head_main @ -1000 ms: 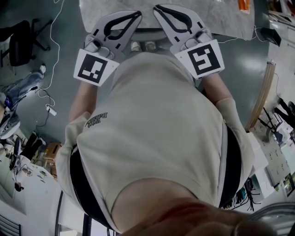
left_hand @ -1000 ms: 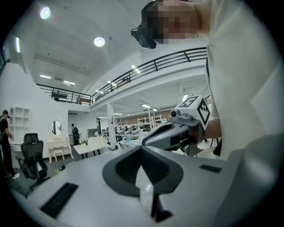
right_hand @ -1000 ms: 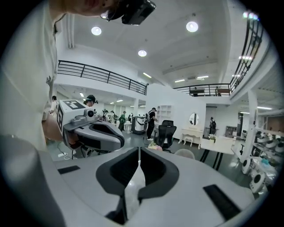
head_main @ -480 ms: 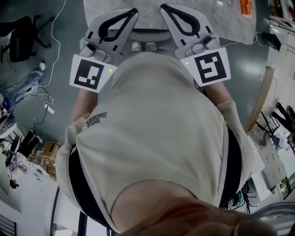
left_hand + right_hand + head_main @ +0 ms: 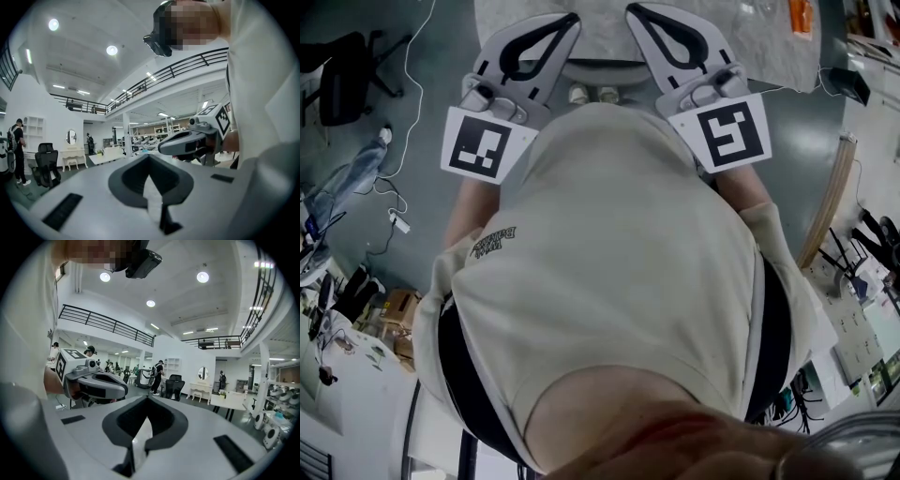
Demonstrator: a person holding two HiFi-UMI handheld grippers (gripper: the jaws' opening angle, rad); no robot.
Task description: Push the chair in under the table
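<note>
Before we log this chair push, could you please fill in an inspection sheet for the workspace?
Surface: table, pale mottled top, at the head view's top edge.
Job's things: chair not clearly seen; a pale curved edge between the grippers may be its back.
Clutter: orange item on the table.
Grippers: left gripper and right gripper both shut, empty, side by side.
Cables: white cable and power strip on the floor.
Surroundings: open hall, black office chair, people far off.

grey plastic left gripper (image 5: 570,19) and right gripper (image 5: 635,9) have edged farther over the pale speckled table top (image 5: 600,28), tips now slightly wider apart.
</note>
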